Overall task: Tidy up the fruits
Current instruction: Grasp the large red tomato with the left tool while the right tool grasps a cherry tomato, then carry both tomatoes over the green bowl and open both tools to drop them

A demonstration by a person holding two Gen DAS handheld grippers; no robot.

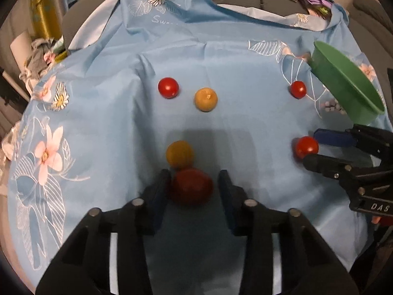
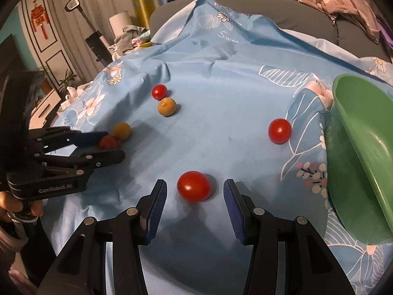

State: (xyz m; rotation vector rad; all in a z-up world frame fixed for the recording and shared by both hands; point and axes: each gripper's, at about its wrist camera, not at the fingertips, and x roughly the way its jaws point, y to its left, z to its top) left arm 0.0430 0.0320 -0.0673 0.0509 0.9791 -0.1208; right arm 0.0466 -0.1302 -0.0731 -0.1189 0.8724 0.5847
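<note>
Several small round fruits lie on a light blue flowered cloth (image 1: 110,123). My left gripper (image 1: 195,179) is open around a red fruit (image 1: 191,186), with a yellow fruit (image 1: 179,154) just beyond it. My right gripper (image 2: 195,189) is open around another red fruit (image 2: 194,186); the same fruit (image 1: 307,147) shows in the left wrist view between the right gripper's fingertips. Farther off lie a red fruit (image 1: 168,87), a yellow fruit (image 1: 205,99) and a red fruit (image 1: 298,89). A green bowl (image 2: 363,147) stands at the right, empty as far as I see.
The cloth (image 2: 221,56) covers a grey sofa-like seat (image 2: 270,9) and is wrinkled at the back. Clothes (image 2: 343,5) lie on the seat behind. A white cylinder (image 2: 120,22) and more clutter stand off the cloth's left side.
</note>
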